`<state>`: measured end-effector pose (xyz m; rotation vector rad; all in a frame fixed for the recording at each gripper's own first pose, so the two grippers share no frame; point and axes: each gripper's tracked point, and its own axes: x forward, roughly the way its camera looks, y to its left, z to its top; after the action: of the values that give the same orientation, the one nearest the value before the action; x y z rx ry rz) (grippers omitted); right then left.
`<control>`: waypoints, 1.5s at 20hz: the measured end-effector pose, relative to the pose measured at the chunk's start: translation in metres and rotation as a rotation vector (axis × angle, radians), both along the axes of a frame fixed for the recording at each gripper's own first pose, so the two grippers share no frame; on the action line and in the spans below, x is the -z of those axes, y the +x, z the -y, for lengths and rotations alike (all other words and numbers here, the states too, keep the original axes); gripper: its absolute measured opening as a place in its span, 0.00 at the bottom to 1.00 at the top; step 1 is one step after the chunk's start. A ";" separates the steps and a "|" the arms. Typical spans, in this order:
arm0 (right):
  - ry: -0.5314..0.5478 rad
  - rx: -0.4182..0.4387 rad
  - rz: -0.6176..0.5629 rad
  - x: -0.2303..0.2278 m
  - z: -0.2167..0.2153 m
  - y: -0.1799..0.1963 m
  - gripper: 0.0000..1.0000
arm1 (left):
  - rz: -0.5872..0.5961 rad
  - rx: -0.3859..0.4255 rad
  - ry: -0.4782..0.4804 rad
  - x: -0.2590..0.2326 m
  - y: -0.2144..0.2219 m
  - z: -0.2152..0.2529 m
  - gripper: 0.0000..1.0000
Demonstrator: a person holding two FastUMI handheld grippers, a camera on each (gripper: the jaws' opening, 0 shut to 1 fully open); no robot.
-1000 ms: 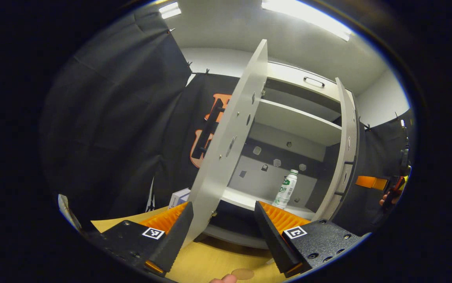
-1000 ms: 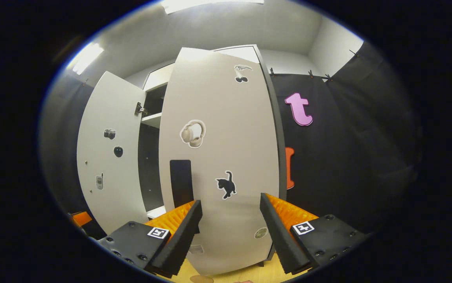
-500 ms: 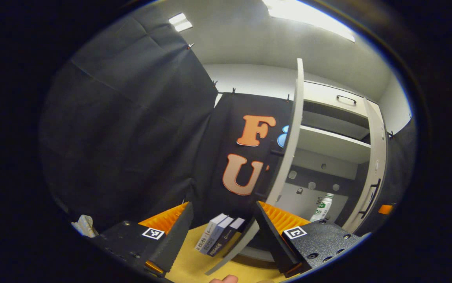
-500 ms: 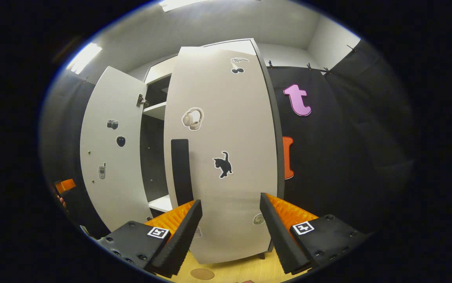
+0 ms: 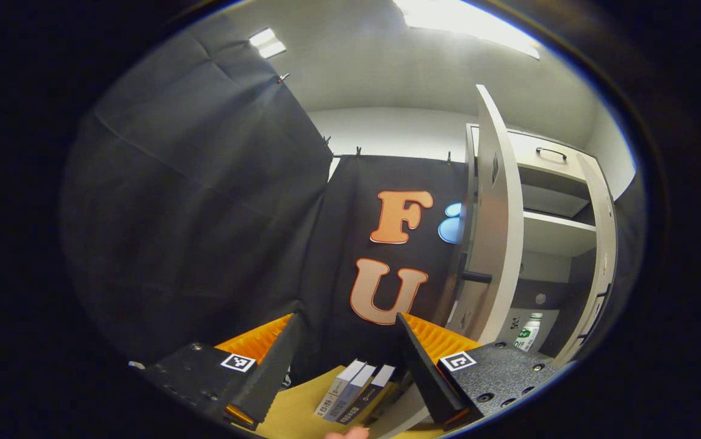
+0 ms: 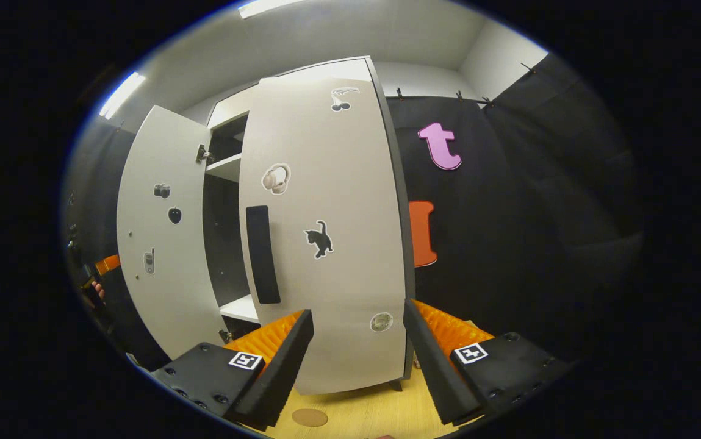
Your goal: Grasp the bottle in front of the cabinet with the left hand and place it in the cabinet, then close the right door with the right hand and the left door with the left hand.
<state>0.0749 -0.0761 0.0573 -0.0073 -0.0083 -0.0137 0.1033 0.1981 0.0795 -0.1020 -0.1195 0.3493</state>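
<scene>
Done so far, to judge from the pictures: bottle [image 5: 528,336] placed, standing upright on the lower shelf inside the cabinet [image 5: 554,183], at lower right of the left gripper view. Right door [image 6: 326,231], in the middle of the right gripper view, looks nearly shut, with only a dark gap beside it. Left door [image 6: 164,244], at left of that frame, stands wide open; seen edge-on at right of centre in the left gripper view [image 5: 496,225]. Left to do: probably the last press on the right door, then the whole closing of the left door.

Left gripper [image 5: 345,341] open and empty, fingers spread, pointed past the door at the booth wall. Right gripper [image 6: 357,338] also open and empty, just before the right door; cannot tell whether touching it.

Hard to make out: bottle partly cut off by the door edge and the finger; small boxes [image 5: 355,391] on the surface [image 5: 301,414] between the left fingers, only partly seen; at far left of the right gripper view a bit of a hand [image 6: 99,289], too small to tell more.
</scene>
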 end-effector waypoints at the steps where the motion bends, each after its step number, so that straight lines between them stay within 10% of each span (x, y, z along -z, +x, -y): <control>1: 0.000 0.013 0.002 0.000 0.004 -0.002 0.89 | -0.008 0.004 0.005 0.003 0.005 0.002 0.94; 30: 0.049 0.080 -0.017 0.009 0.050 -0.034 0.98 | -0.050 0.353 0.047 0.012 0.030 0.152 0.88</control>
<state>0.0405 -0.1259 0.0478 0.0416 0.0094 -0.0935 0.1338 0.0462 0.0673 -0.0665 -0.0588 -0.0032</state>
